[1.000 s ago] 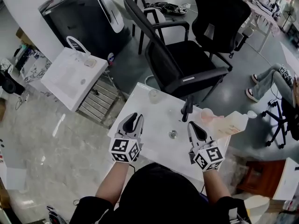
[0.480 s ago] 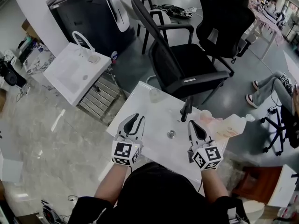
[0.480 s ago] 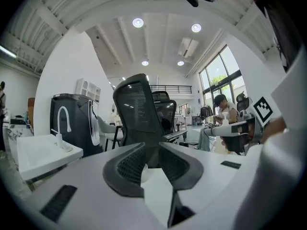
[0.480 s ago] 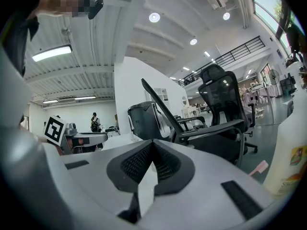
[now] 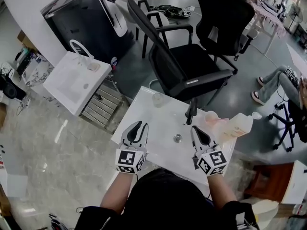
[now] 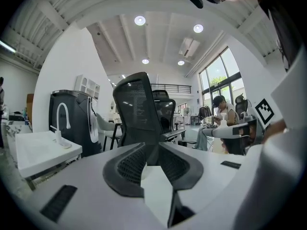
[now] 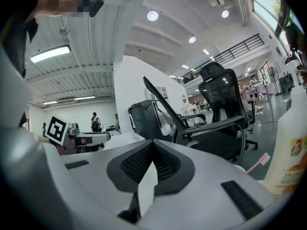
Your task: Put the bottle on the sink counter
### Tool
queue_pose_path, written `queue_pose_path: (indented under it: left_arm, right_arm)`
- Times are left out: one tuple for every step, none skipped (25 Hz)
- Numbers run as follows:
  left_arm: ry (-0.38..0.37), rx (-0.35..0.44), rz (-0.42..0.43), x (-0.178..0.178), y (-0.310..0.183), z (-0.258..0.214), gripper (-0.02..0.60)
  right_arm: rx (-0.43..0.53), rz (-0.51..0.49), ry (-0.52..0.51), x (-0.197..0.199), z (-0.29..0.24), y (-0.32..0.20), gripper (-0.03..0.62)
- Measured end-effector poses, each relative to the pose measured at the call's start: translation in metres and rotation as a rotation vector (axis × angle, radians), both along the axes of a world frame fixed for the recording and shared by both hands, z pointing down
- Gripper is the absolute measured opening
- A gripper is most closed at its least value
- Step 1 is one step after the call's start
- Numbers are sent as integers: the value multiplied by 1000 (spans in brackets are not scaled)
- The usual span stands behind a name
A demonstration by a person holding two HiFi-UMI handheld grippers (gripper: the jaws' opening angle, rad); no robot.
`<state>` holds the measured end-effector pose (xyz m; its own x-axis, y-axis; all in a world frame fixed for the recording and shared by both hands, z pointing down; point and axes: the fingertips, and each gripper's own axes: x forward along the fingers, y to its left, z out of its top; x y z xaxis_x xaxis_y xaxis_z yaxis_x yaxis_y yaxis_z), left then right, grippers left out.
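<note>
A translucent white bottle with an orange label stands at the right end of the small white sink counter; in the right gripper view the bottle fills the right edge. My left gripper hovers over the counter's left front part, shut and empty. My right gripper is near the drain, a little left of the bottle and apart from it, also shut and empty. Both pairs of jaws meet with nothing between them in the left gripper view and the right gripper view.
A black faucet, a clear glass and a pink cup stand on the counter. A black office chair is just behind it. A second white sink stands at the left. A seated person's legs are at the right.
The view has shifted slightly. Both grippers stay shut over the counter and have hardly moved. The bottle is where it was.
</note>
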<state>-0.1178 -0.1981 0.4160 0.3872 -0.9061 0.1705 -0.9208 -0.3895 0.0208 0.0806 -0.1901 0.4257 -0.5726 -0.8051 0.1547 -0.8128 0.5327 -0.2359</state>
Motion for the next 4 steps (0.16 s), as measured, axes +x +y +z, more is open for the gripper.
queue_pose_path:
  left_arm:
    - [1, -6, -7, -3, 1, 1, 94]
    - [4, -9, -12, -5, 3, 1, 94]
    - [7, -11, -15, -8, 3, 0, 94]
    - [11, -13, -17, -10, 4, 0, 94]
  right_arm:
    - [0, -4, 4, -3, 0, 2, 29]
    - [-1, -7, 8, -5, 0, 3, 29]
    - [-1, -9, 11, -7, 0, 4, 29]
    - [-1, -11, 13, -9, 0, 5, 29]
